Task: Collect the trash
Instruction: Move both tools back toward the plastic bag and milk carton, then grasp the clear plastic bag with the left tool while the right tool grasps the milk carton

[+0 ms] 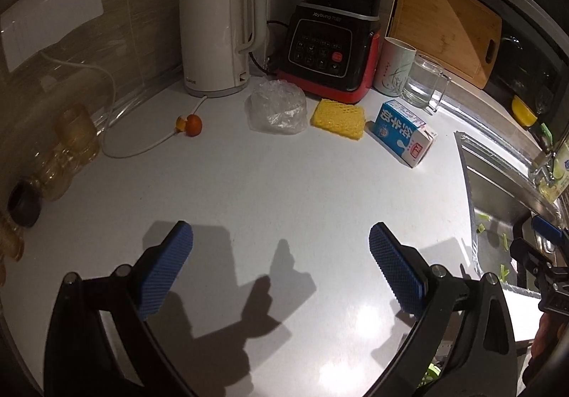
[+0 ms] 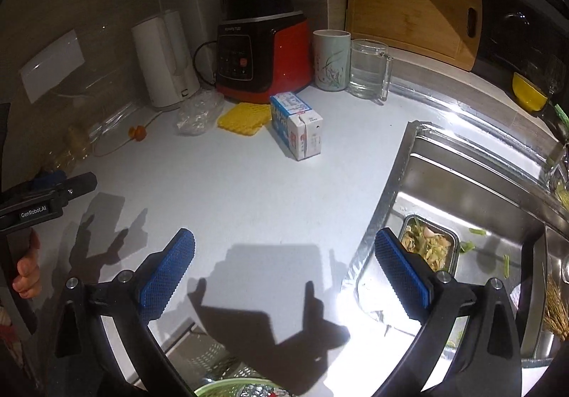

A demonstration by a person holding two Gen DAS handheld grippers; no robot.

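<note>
1. Here, hovering over the white tabletop [image 1: 284,191]: left claw [image 1: 281,255], blue pads spread wide, nothing between them.
2. Likewise spread wide and empty: right claw [image 2: 284,255], above the tabletop edge beside the steel sink [image 2: 462,183].
3. Lying along the back of the tabletop, well ahead of both claws: crumpled clear plastic bag [image 1: 277,107], yellow foam net [image 1: 338,118], blue-and-white milk carton [image 1: 403,134] tipped on its side.
4. Left of the bag: small orange scrap [image 1: 190,125], perhaps fruit peel, too small to tell.
5. Behind the trash: white kettle [image 1: 217,38], red-and-black blender [image 1: 330,41], patterned cup [image 1: 394,66], glass mug [image 1: 425,82].
6. In the sink: metal tray of food scraps [image 2: 432,244], loose green bits around it.
</note>
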